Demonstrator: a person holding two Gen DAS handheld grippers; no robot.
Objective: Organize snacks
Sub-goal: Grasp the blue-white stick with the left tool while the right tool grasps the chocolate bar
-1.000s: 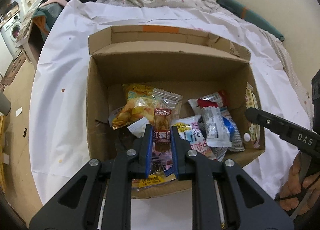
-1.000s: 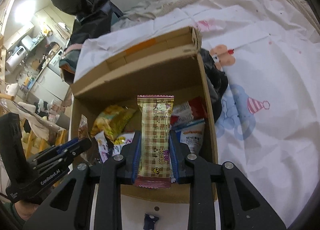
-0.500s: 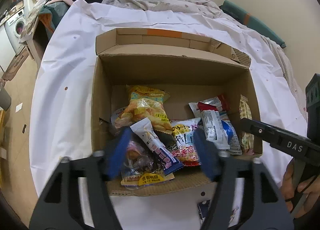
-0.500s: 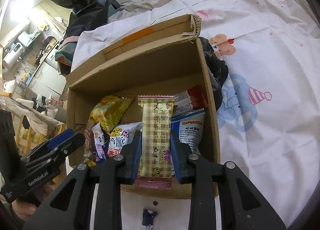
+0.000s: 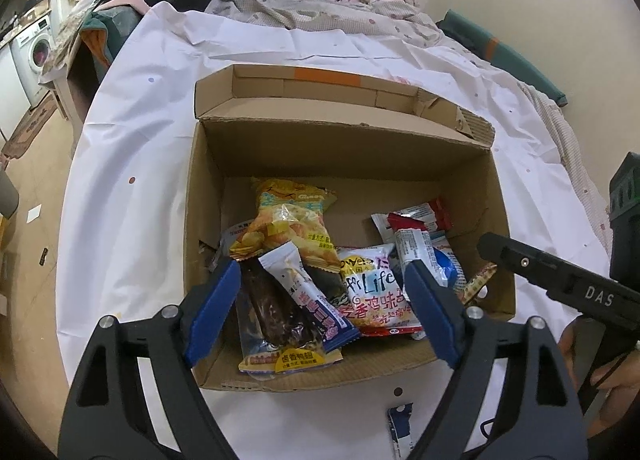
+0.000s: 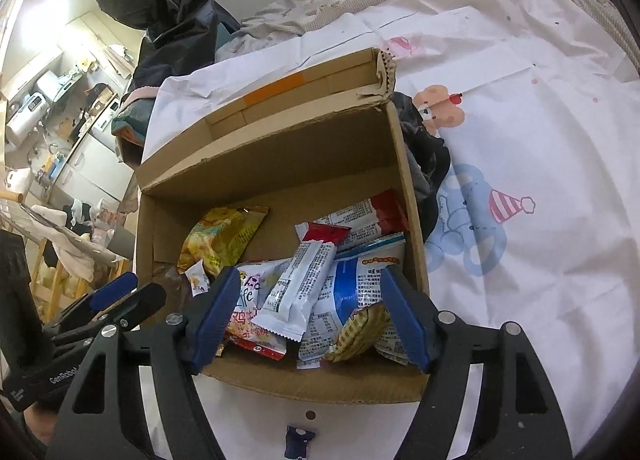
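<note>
Both tools gaping empty: left tool (image 5: 320,312), right tool (image 6: 308,316) hovering over snack-filled cardboard box (image 5: 200,200); small wrapper (image 6: 298,440) lying on bed sheet (image 6: 540,140).

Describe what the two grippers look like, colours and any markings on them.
Both grippers, left gripper and right gripper, have black angular frames with silver screws and blue pads on the fingers. Seen side-on, the right one reads "DAS" in white, the left "GenRobot". A thin black cable hangs by the right handle.
</note>
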